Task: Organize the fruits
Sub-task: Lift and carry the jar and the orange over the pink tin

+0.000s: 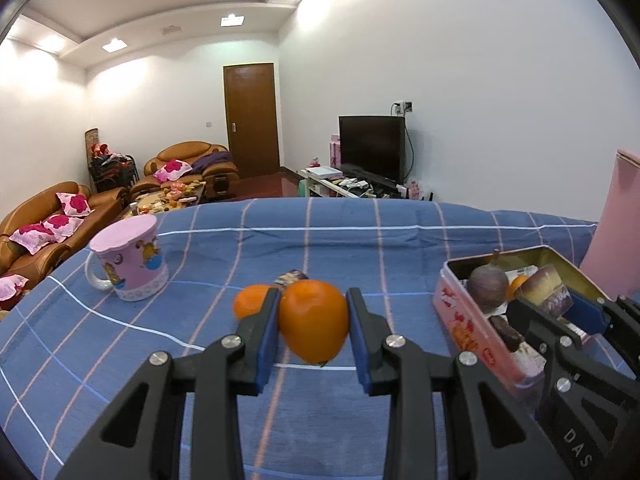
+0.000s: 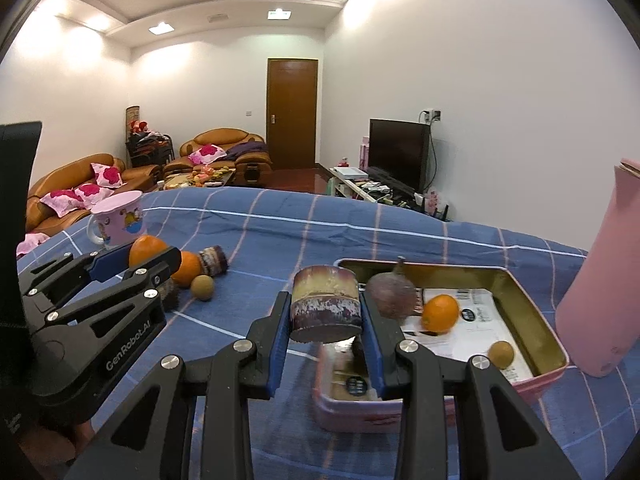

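the left gripper clamps a round orange fruit; the right gripper clamps a purple sugarcane stub that could slip and miss the pink rectangular tin.

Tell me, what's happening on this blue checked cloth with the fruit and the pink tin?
A person is sorting fruit with a handheld claw in each hand. The left claw is clamped on an orange above the cloth. The right claw grips a short cut piece of sugarcane at the near edge of the open pink tin, which already holds another orange and other fruit. More fruit is on the cloth.
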Motion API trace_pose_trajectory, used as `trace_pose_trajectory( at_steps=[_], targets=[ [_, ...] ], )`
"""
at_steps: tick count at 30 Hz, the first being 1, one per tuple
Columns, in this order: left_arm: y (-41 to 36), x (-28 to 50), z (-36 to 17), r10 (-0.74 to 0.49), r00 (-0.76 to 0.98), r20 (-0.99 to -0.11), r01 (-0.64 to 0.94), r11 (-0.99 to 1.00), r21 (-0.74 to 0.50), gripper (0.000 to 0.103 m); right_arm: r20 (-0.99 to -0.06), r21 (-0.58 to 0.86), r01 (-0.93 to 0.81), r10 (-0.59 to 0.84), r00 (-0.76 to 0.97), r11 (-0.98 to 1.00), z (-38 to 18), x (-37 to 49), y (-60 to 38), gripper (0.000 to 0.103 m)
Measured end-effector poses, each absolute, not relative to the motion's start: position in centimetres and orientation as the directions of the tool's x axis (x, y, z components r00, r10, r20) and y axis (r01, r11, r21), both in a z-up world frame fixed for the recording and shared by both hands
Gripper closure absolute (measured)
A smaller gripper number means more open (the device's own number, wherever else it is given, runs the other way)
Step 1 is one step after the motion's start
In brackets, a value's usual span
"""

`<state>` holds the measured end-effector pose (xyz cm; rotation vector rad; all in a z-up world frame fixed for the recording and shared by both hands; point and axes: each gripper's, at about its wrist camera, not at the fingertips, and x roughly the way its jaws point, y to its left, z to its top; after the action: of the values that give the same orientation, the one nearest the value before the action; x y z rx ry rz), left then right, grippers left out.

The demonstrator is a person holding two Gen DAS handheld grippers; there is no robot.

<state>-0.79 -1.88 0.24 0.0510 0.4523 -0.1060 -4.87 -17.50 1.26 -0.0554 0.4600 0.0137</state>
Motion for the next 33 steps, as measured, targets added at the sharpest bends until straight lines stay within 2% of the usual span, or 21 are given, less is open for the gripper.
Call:
trace_pose_trajectory(
  at_steps=[19, 33],
  targets=[
    [-8.6, -1.3, 0.7, -0.182, 0.891, -0.417, 0.209, 0.978, 0.021, 0.069, -0.418, -0.034, 0.084, -0.091, 0.904, 0.996, 2.1, -5.2, -24.7, 0.068],
    [-15.2, -0.2, 0.7, -0.274, 0.850, -0.449, 0.313, 0.950, 0.014, 0.068, -0.407, -0.021, 0.264, -0.249, 0.879, 0.964, 2.6, -4.8, -32.4, 0.068]
  ],
)
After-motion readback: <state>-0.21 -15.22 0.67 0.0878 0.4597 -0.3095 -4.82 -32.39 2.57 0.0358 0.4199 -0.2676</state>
